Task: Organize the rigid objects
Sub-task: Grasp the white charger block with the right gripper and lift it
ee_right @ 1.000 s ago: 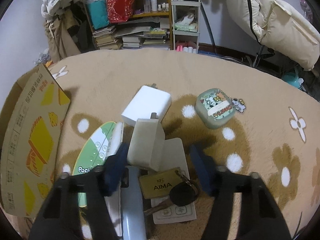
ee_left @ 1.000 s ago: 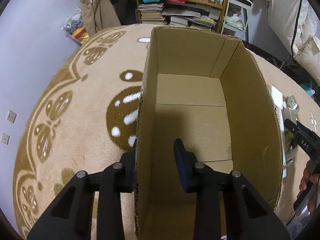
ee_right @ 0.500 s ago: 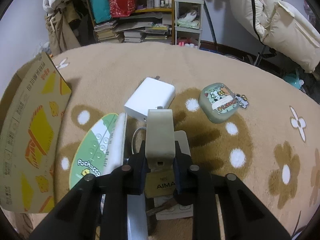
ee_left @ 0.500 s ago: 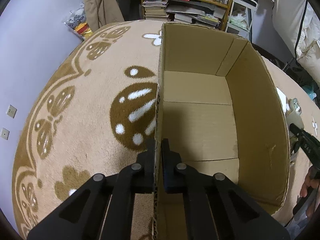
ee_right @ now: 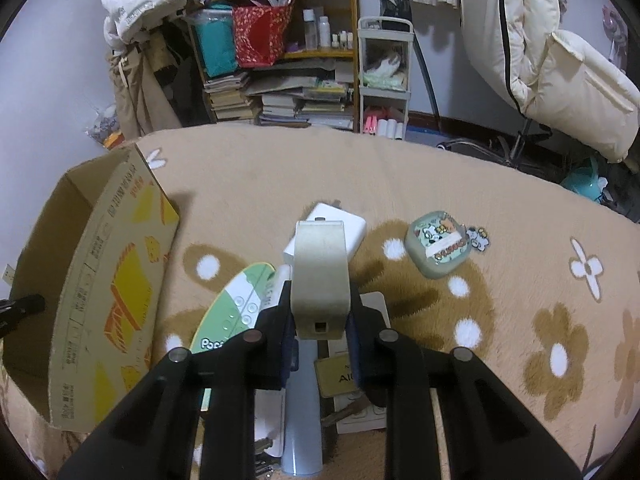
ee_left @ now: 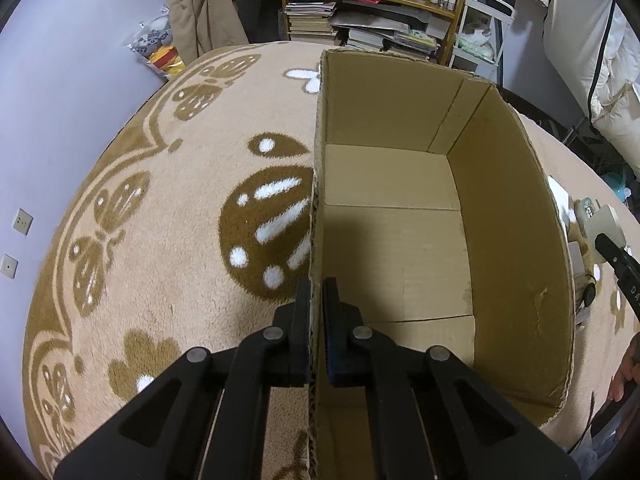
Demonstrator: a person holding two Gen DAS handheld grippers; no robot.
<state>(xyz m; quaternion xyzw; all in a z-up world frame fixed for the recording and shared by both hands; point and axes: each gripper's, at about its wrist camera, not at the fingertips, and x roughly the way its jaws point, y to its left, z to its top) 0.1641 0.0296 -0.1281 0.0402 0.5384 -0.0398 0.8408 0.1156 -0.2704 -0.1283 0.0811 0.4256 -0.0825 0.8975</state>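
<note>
My left gripper [ee_left: 316, 296] is shut on the left wall of an open, empty cardboard box [ee_left: 400, 240]; the box also shows at the left of the right wrist view [ee_right: 100, 280]. My right gripper [ee_right: 320, 320] is shut on a beige charger block [ee_right: 319, 276] and holds it above a pile on the carpet: a white adapter [ee_right: 348, 228], a green-and-white oval card [ee_right: 232, 312], a brass AIMA key tag [ee_right: 336, 376], a grey-blue stick [ee_right: 302, 412]. The block shows at the right edge of the left wrist view [ee_left: 604, 222].
A green earbud case with cartoon charms [ee_right: 438, 246] lies on the tan patterned carpet [ee_right: 520, 280] to the right. A cluttered bookshelf [ee_right: 280, 60], a small white cart [ee_right: 384, 80] and hanging coats stand along the far wall.
My left gripper closed on the box wall. My right gripper closed on the beige charger block and lifted it up off the pile.
</note>
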